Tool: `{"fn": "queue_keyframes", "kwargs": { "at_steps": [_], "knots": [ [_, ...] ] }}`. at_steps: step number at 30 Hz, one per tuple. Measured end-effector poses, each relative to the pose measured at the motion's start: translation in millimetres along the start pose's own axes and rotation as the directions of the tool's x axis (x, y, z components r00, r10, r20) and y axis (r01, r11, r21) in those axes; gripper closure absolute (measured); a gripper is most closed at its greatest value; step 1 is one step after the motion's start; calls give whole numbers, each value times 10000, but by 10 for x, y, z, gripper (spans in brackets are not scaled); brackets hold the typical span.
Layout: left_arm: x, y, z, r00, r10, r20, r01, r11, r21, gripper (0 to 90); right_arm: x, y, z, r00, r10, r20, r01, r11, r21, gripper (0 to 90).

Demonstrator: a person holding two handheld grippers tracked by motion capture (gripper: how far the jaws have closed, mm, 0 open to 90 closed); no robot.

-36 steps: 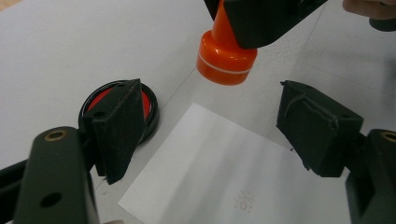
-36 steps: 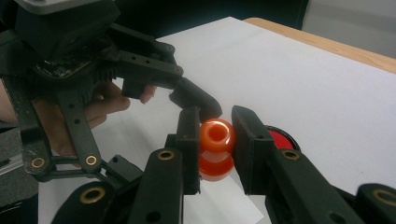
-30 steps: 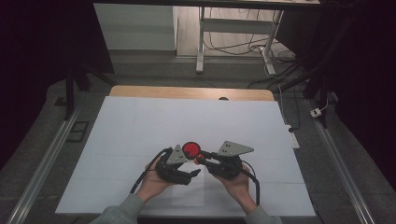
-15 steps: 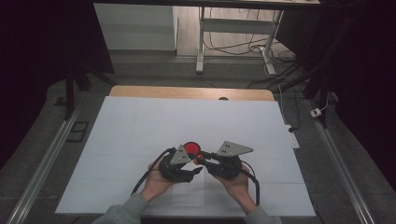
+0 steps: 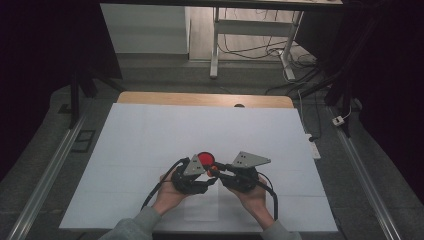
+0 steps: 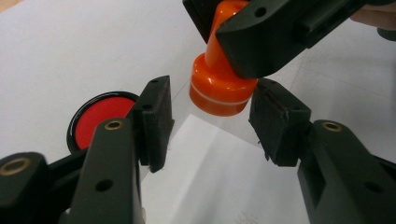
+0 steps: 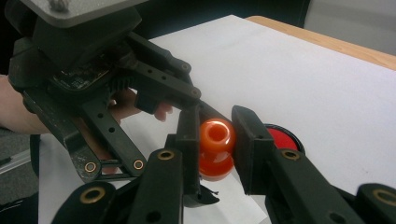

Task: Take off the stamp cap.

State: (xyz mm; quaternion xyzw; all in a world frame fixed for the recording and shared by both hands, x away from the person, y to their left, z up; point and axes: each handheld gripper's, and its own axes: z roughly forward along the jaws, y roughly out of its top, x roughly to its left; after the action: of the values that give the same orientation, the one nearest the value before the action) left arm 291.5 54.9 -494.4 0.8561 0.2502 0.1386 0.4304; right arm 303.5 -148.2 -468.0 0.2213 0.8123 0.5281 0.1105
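On the white table cover (image 5: pixel 150 130), beside the red ink pad (image 6: pixel 100 114), the orange stamp (image 7: pixel 215 147) is held clamped by the right gripper (image 7: pixel 216 140), while the left gripper (image 6: pixel 210 121), just narrowed, is seen unclosed above the paper slip (image 6: pixel 219 177), suggesting steadying before stamping.

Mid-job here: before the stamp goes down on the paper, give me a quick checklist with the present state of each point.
1. Right tongs shut on the orange stamp handle: ok.
2. Stamp base over the white paper slip, not past its edge: cannot tell; in the left gripper view it sits at the slip's far corner.
3. Left tongs holding the slip down: not ok; the jaws have just been closing, yet stand either side of the slip's corner with a gap.
4. Red ink pad out of the stamp's way: ok, it lies beside the left jaw, apart from the stamp.
5. Ink on the stamp face: cannot tell, the face points down.
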Motion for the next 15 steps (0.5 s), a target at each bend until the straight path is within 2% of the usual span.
{"fn": "queue_keyframes", "kwargs": {
  "at_steps": [15],
  "knots": [
    [0, 4, 6, 9999, 79, 100, -79, 9999, 63, 555, 6, -4, 4, 10000, 13, -6, -13, 10000, -5, 734]
  ]
}}
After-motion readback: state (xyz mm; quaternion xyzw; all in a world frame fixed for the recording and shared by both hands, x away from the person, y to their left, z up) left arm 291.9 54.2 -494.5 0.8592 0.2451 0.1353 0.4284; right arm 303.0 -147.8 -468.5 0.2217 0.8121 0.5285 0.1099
